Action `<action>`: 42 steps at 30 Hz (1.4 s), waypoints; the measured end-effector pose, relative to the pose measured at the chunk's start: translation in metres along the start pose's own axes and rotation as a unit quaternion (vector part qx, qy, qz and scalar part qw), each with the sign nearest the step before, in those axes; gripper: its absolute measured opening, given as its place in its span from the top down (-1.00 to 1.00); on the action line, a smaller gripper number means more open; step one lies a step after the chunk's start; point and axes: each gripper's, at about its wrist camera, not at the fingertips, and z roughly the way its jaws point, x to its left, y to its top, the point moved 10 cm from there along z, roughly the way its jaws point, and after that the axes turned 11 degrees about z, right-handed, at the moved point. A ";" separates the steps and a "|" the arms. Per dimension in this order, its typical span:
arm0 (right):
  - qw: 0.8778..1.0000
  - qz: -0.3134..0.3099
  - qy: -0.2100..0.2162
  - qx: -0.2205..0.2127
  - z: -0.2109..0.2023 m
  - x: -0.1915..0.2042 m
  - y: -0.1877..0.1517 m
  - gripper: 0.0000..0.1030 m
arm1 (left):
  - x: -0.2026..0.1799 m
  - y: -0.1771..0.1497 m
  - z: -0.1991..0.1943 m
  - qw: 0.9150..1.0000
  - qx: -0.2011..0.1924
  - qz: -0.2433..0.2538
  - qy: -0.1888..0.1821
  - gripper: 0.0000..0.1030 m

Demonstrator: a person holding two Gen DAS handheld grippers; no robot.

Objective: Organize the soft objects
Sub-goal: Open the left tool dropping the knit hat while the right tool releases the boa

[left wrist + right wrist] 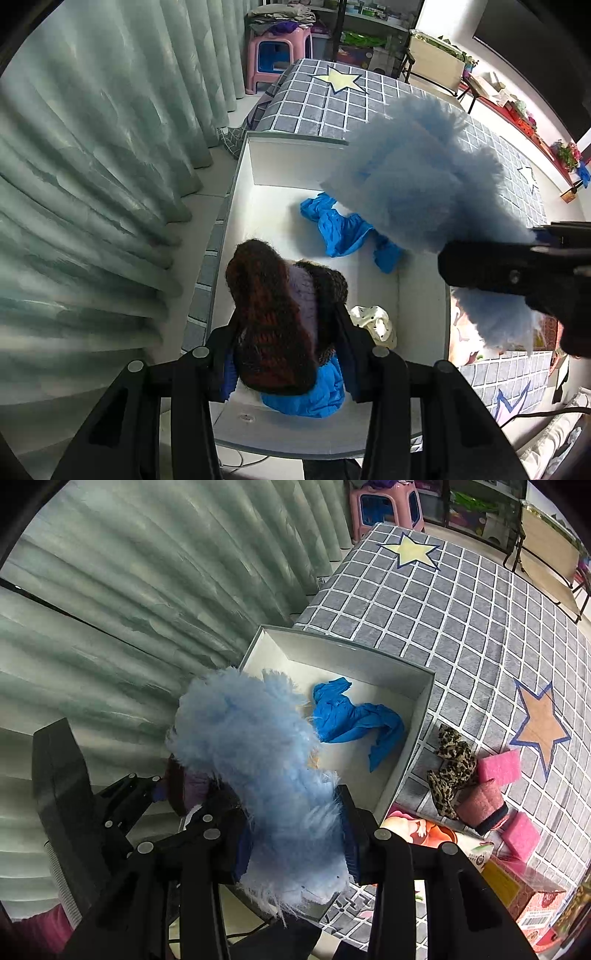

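A white open box [284, 158] [413, 746] stands on the grey checked cloth. My left gripper [286, 332] is shut on a dark red and purple knitted piece [273, 317] and holds it above the box's near end. My right gripper [295, 830] is shut on a fluffy light blue piece [258, 746], held above the box; it also shows in the left wrist view [417, 184]. Crumpled blue cloths [343, 229] [351, 720] lie in the box. A cream dotted cloth [373, 325] lies by the box's right wall.
A leopard-print cloth [450, 768], pink sponges [498, 766], a pink knitted roll [480, 801] and printed cartons [524, 893] lie right of the box. Green curtains [92, 184] hang at the left. A pink stool [280, 55] and shelves stand behind.
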 end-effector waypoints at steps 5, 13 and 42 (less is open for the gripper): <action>1.000 0.009 0.002 0.007 0.007 -0.003 0.001 0.19 | 0.000 0.000 0.002 1.000 0.004 0.001 0.000 0.07; 1.000 0.010 0.005 0.008 0.007 -0.003 0.002 0.19 | -0.001 0.001 0.004 1.000 0.008 0.005 0.000 0.07; 1.000 0.026 0.002 0.001 0.001 -0.008 0.010 -1.00 | -0.001 0.013 -0.008 0.999 -0.036 -0.029 -0.017 -0.99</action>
